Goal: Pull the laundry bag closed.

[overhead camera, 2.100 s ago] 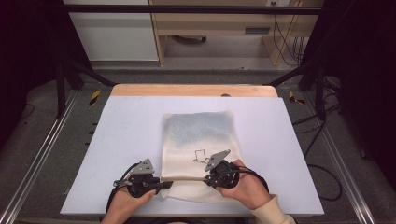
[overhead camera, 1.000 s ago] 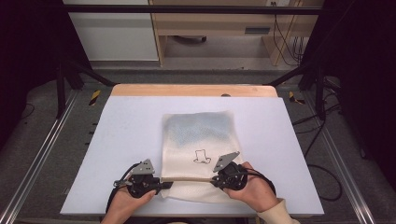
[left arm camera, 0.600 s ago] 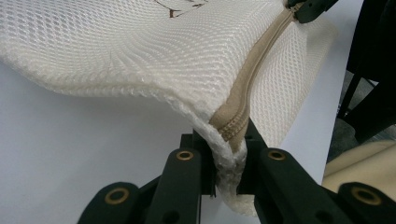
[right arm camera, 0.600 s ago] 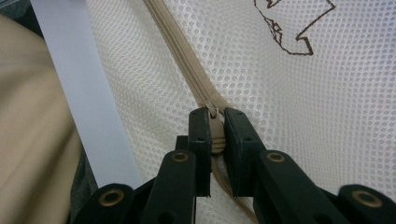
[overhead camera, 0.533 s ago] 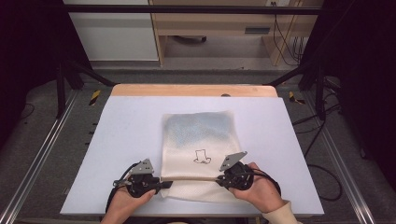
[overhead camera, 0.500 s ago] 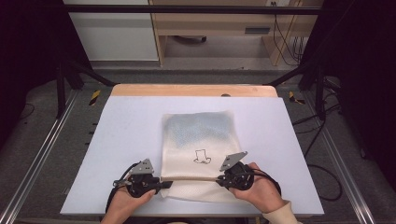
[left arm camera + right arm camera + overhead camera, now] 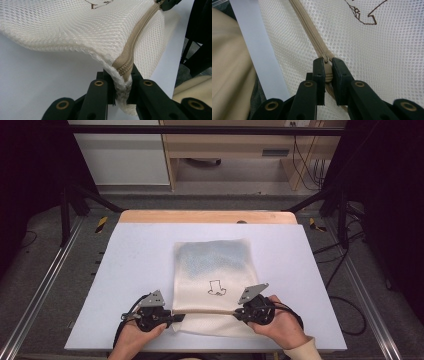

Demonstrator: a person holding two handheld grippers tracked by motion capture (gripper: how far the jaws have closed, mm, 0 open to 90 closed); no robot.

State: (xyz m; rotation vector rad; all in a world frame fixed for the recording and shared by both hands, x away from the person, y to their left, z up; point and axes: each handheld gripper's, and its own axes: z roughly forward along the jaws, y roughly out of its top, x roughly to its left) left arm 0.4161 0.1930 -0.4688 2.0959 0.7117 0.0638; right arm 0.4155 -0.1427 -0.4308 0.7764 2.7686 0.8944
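Left gripper (image 7: pixel 121 86) of mine is clamped on the mesh bag's (image 7: pixel 212 265) zipper-end corner. Right gripper (image 7: pixel 327 75) pinches the zipper pull (image 7: pixel 327 71). Bag lies flat on the white table (image 7: pixel 125 270), near its front edge, zipper (image 7: pixel 205 311) taut between both grippers.

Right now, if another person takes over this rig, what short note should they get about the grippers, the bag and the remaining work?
Left gripper: shut on the corner of the mesh bag, at the zipper end.
Right gripper: shut on the zipper pull, near the bag's right edge in the high view.
The bag lies flat on the white table, near edge lifted and the zipper stretched between the grippers.
Done: both grips are set.
Left: probably finish the pull along the zipper, then release; whether it is opening or closing, I cannot tell.
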